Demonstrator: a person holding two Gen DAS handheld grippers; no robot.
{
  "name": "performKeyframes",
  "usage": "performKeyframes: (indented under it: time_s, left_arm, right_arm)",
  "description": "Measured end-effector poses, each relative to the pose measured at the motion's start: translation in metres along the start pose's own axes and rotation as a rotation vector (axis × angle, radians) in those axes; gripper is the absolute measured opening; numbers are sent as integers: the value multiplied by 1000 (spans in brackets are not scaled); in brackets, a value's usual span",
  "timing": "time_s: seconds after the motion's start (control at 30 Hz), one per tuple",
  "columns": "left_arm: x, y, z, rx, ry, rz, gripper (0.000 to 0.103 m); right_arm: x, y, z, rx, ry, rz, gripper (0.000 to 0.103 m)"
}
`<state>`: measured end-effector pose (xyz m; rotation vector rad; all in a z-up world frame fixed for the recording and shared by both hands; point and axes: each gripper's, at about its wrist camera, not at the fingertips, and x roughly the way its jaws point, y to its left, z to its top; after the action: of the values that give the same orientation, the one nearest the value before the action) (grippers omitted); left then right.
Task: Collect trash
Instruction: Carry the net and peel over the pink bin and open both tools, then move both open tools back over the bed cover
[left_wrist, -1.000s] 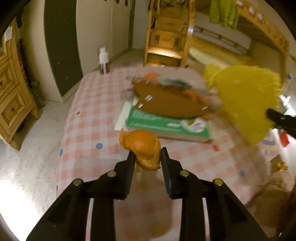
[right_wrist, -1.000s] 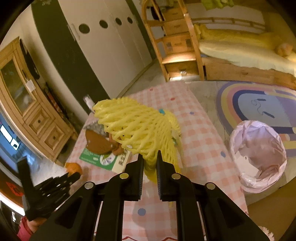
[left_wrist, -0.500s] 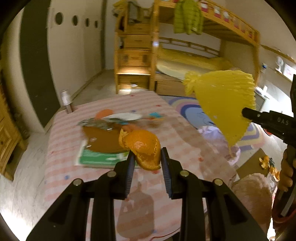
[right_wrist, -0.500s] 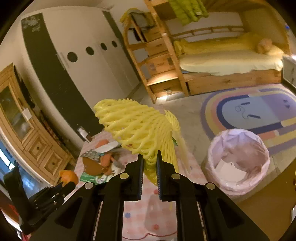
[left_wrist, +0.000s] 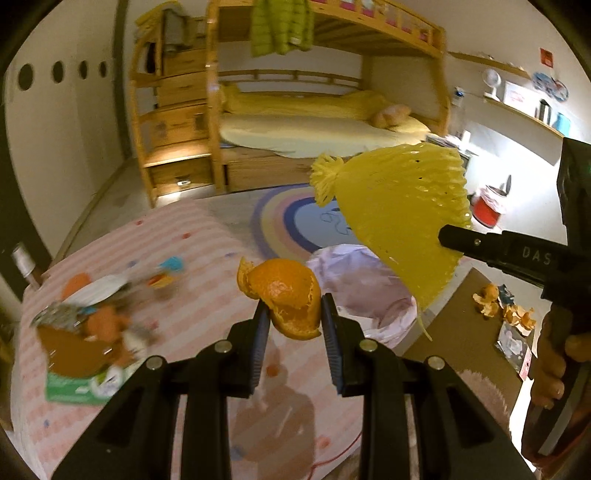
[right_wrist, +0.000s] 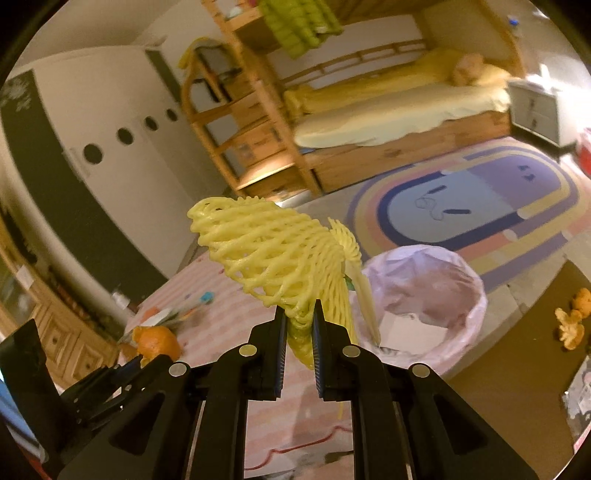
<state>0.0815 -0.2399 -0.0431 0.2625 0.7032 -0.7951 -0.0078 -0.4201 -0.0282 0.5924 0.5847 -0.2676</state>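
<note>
My left gripper (left_wrist: 293, 314) is shut on an orange peel (left_wrist: 286, 295), held in the air above the pink checked table (left_wrist: 192, 258). My right gripper (right_wrist: 299, 325) is shut on a yellow foam fruit net (right_wrist: 273, 258); in the left wrist view the fruit net (left_wrist: 399, 214) hangs at the right from the right gripper (left_wrist: 448, 238). A bin lined with a pale pink bag (right_wrist: 424, 299) stands on the floor just beyond the table's far edge, the pink bag (left_wrist: 362, 284) showing behind the peel. The left gripper (right_wrist: 147, 360) with the peel (right_wrist: 155, 341) shows at lower left in the right wrist view.
A pile of wrappers, a brown sheet and a green packet (left_wrist: 85, 339) lies on the table's left part. More orange peels (left_wrist: 506, 310) lie on a brown surface at the right. A small bottle (left_wrist: 24, 264) stands at the table's far left corner. A bunk bed (left_wrist: 314, 118) and rainbow rug (right_wrist: 472, 206) lie beyond.
Both grippers have swung right with their loads, away from the pile of wrappers. The lined bin has come close in front of both, and the room view has rolled.
</note>
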Motion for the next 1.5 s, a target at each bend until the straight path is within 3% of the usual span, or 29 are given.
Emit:
performKeyframes:
  time_s: [0.33,0.57,0.63,0.67,0.7,0.73,0.8,1.13,1.33,1.5]
  left_arm:
    - [69,-51,31,84,30,-82,27]
    - [114,-72,55,135,40,-92,29]
    - [124,-73,62,138,44,-92,38]
    - [127,-74,65,133,41,-97,50]
    - [129,-73,69,123,33,-103,64]
    - [128,-71,71,114,23,-106,70]
    - [124,-67,73,97,4,-116,74]
    - [92,-31,74,-11,-31,-91,75]
    - [44,-9,46,-25,-43,-29,76]
    - [6,17,14,-51,-34,67,76]
  right_arm:
    - [26,-64,16,97,29,-113,15]
    - [56,-92,35,155,58,-118,17]
    - [69,-101,41,168,74,-111,18]
    - [73,-104,43,172,79,-109,20]
    - [78,-107,45,179,85,-102,30]
    - [84,-111,47,184,95,-96,50]
    - [93,-117,49,194,114,-90,68]
    - [59,-111,42,187,59,-122,68]
    - [22,-68,26,61,43,-100,66]
    - [5,-24,13,-27,48,-35,65]
